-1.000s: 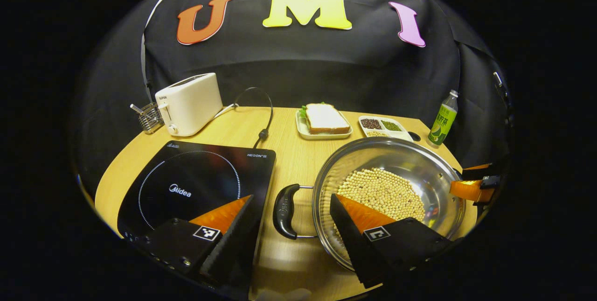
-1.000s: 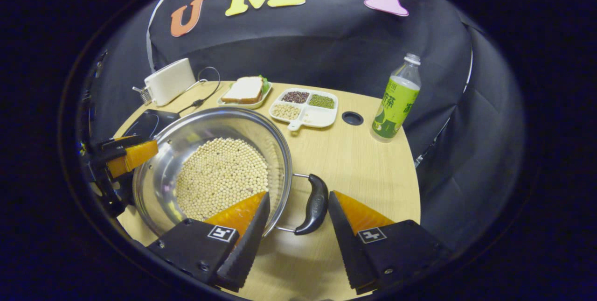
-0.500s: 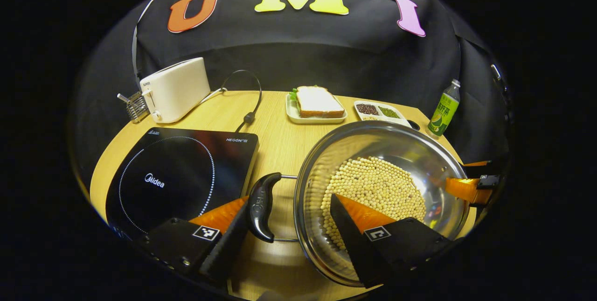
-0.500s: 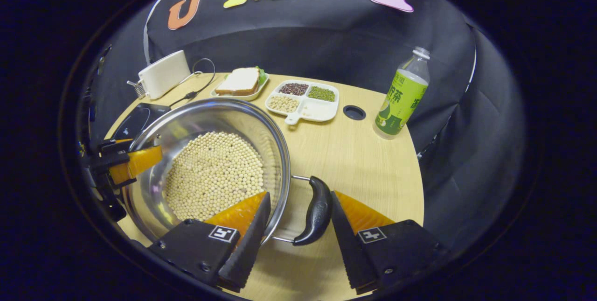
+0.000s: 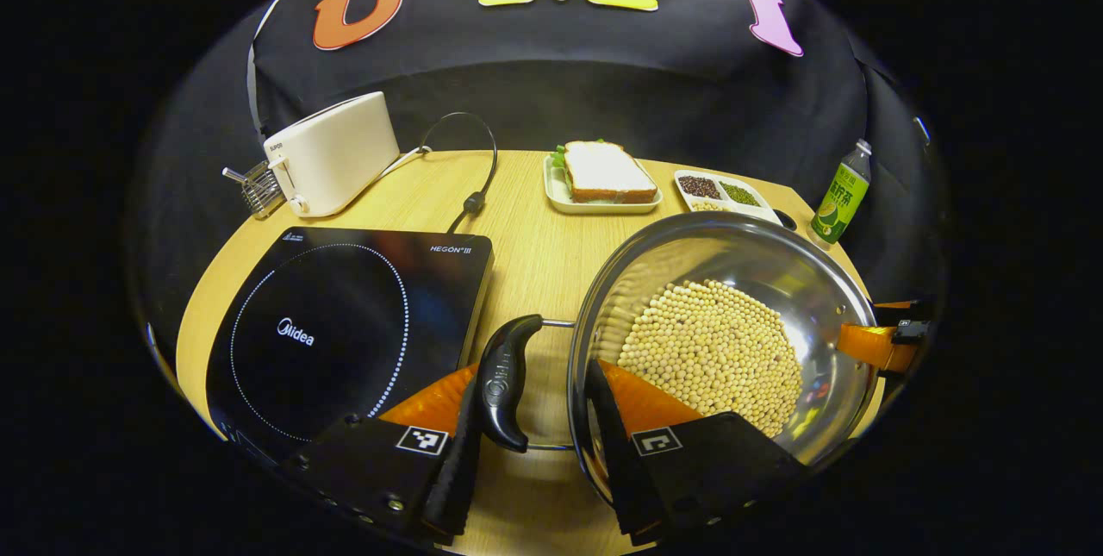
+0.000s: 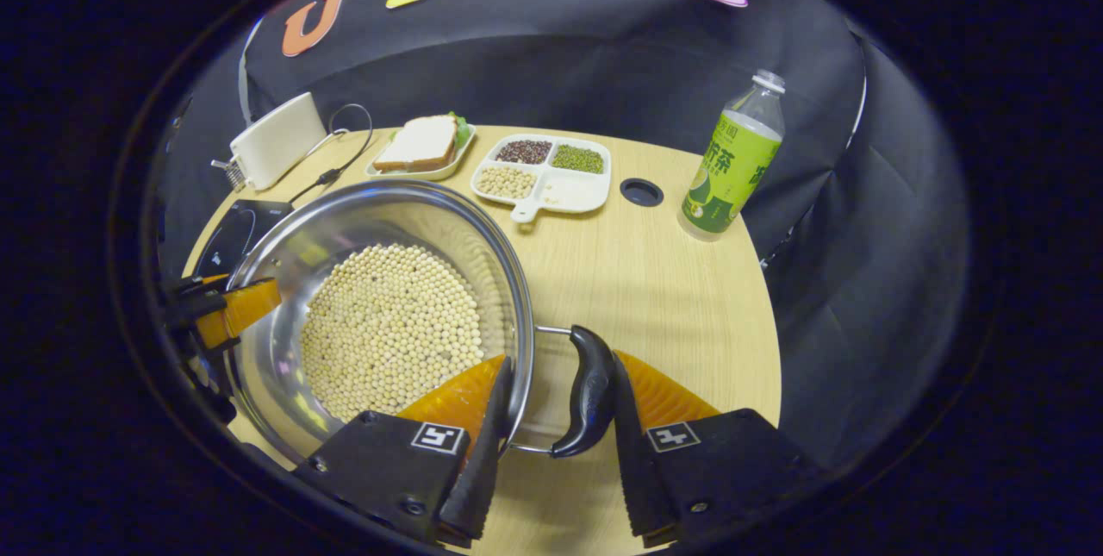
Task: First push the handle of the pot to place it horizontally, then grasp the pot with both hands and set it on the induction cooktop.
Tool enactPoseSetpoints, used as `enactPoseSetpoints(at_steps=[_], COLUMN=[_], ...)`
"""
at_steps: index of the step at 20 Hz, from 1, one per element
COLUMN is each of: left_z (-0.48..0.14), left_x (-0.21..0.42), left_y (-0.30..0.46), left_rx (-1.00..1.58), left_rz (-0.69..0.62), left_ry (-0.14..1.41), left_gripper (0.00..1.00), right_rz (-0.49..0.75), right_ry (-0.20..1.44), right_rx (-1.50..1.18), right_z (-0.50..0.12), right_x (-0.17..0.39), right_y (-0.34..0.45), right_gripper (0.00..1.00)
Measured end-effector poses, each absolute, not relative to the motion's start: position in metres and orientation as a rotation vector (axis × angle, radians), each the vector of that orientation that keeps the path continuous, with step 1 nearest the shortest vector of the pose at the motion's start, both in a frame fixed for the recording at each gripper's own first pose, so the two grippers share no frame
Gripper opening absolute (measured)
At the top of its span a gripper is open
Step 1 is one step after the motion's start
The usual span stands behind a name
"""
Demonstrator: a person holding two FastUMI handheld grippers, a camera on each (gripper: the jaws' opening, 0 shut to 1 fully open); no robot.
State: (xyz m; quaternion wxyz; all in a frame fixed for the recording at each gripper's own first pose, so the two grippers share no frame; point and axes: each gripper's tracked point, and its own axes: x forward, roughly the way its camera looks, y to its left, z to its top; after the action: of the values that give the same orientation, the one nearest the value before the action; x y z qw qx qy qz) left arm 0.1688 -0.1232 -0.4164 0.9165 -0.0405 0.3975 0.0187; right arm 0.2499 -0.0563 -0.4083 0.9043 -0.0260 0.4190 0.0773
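A steel pot holding soybeans sits on the wooden table, right of the black induction cooktop. My left gripper straddles the pot's black left handle. One finger presses the handle's outer side and the other lies inside the pot wall. In the right gripper view, my right gripper clamps the right handle against the pot wall the same way. Each gripper also appears across the pot from the other: the right gripper and the left gripper. Both handles lie level.
A white toaster with a wire rack and a black cord stands at the back left. Behind the pot are a sandwich plate, a divided dish of beans, a table hole and a green bottle.
Both grippers have moved in and narrowed their jaws. The left handle, beyond the fingertips a second ago, now sits between the left fingers. The right fingers have squeezed onto the right handle and pot wall.
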Motion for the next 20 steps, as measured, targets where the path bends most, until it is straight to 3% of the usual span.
enactPoseSetpoints(at_steps=[4,20], left_z=[-0.414,-0.361], left_x=[0.167,0.155], left_y=[-0.124,-0.094], left_rx=[-0.114,-0.083], left_rz=[0.041,-0.004], left_ry=[0.829,0.761], left_gripper=[0.58,0.57], right_rz=[0.156,0.125], right_ry=[0.864,0.795], right_rx=[-0.05,0.001], right_z=[-0.407,-0.354], right_x=[0.246,0.21], right_y=[-0.055,-0.031], right_gripper=[0.56,0.55])
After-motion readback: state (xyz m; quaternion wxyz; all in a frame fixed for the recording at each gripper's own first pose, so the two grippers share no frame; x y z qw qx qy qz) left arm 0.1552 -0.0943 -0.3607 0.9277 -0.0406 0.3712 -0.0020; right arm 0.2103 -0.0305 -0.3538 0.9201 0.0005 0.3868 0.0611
